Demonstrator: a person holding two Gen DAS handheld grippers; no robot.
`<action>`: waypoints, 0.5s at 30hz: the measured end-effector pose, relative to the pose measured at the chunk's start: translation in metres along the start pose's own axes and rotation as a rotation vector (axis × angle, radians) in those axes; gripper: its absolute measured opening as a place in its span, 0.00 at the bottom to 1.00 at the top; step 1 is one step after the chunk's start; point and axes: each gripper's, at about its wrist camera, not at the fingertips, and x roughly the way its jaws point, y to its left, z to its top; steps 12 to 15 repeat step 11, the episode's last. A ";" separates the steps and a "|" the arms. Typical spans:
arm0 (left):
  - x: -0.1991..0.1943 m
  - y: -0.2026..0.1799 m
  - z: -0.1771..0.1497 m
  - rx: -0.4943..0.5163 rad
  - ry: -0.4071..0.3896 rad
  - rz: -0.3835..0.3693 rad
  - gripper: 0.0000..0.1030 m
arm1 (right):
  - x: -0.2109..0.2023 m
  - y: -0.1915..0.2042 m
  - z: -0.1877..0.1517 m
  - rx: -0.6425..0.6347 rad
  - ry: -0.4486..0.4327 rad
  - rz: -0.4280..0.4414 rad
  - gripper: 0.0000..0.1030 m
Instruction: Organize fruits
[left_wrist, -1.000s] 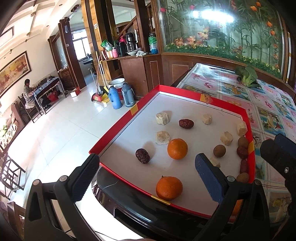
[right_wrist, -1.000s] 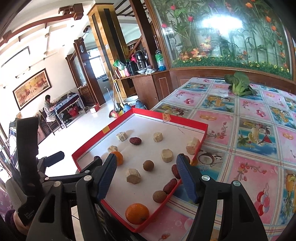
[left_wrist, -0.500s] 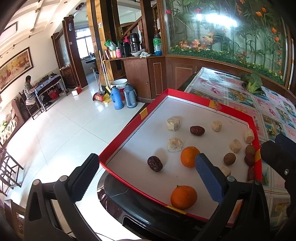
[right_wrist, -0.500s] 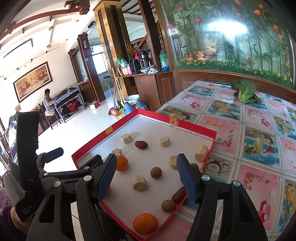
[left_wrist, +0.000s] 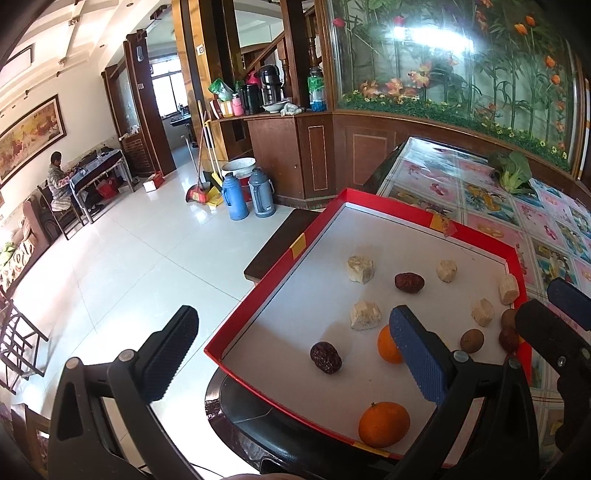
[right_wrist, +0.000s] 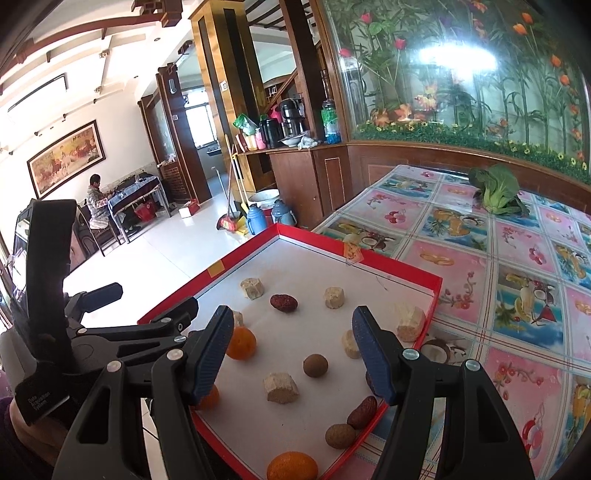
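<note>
A shallow red-rimmed cardboard tray with a white floor (left_wrist: 334, 218) fills the lower right of the left wrist view and the lower centre of the right wrist view. It sits on a table covered with a pink and blue fruit-patterned oilcloth (right_wrist: 517, 258), its near corner hanging past the table edge.

Loose on the tray floor lie the fruits, all apart from one another: two round orange mandarins (left_wrist: 384, 424) toward the bottom of the frame, wrinkled dark red dates (left_wrist: 325, 356), small round brown longans (right_wrist: 315, 365), and pale beige rough-cut chunks (left_wrist: 360, 269). Several longans and dates gather along the tray's right rim.

The left gripper (left_wrist: 291, 356), black with blue ribbed pads, hangs above the tray's near left corner, its fingers spread wide with nothing between them. The right gripper (right_wrist: 291, 350) hovers over the tray's middle, fingers likewise apart and gripping nothing; a longan and a beige chunk (right_wrist: 281, 387) show in the gap below.

A green leafy vegetable (right_wrist: 496, 190) lies at the table's far side, upper right. A seated person (right_wrist: 96, 201) is at a desk in the far left background.
</note>
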 end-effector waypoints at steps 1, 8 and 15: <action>0.000 0.000 0.002 0.002 0.001 -0.003 1.00 | 0.000 0.000 0.001 0.000 0.000 0.002 0.65; -0.005 0.002 0.016 -0.015 -0.009 0.024 1.00 | -0.002 -0.003 0.003 -0.009 -0.011 0.019 0.65; -0.008 0.002 0.019 -0.021 -0.013 0.042 1.00 | -0.006 -0.012 0.002 0.005 -0.017 0.023 0.65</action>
